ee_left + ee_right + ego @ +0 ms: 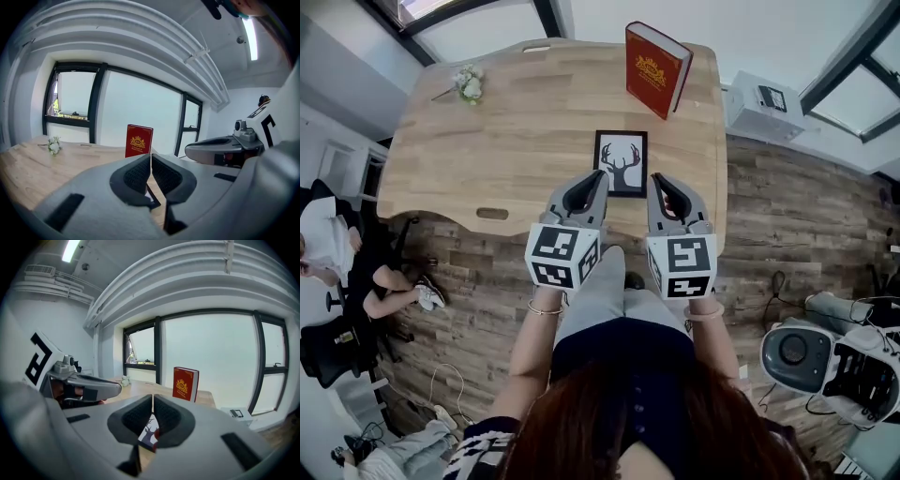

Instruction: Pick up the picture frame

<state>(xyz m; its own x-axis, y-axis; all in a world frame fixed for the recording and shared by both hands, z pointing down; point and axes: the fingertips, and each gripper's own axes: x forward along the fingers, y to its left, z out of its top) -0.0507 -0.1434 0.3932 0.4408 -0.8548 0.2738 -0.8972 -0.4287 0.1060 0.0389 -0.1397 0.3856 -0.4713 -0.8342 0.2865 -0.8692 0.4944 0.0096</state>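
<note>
A black picture frame (621, 161) with a deer-antler print lies flat on the wooden table (516, 131), near its front edge. My left gripper (598, 175) hovers at the frame's near left corner, jaws shut and empty. To the right of it, my right gripper (656, 178) sits at the frame's near right corner, also shut with nothing held. In the right gripper view a strip of the frame (149, 433) shows below the closed jaws (153, 404). From the left gripper view only a dark edge of the frame (153, 200) peeks under the jaws (150, 164).
A red book (655, 69) stands upright at the table's far right; it also appears as a red book (138, 141) and a red book (185, 384) in the gripper views. A small white flower sprig (469, 84) lies far left. A white box (762, 105) stands right of the table. A seated person (337, 253) is at left.
</note>
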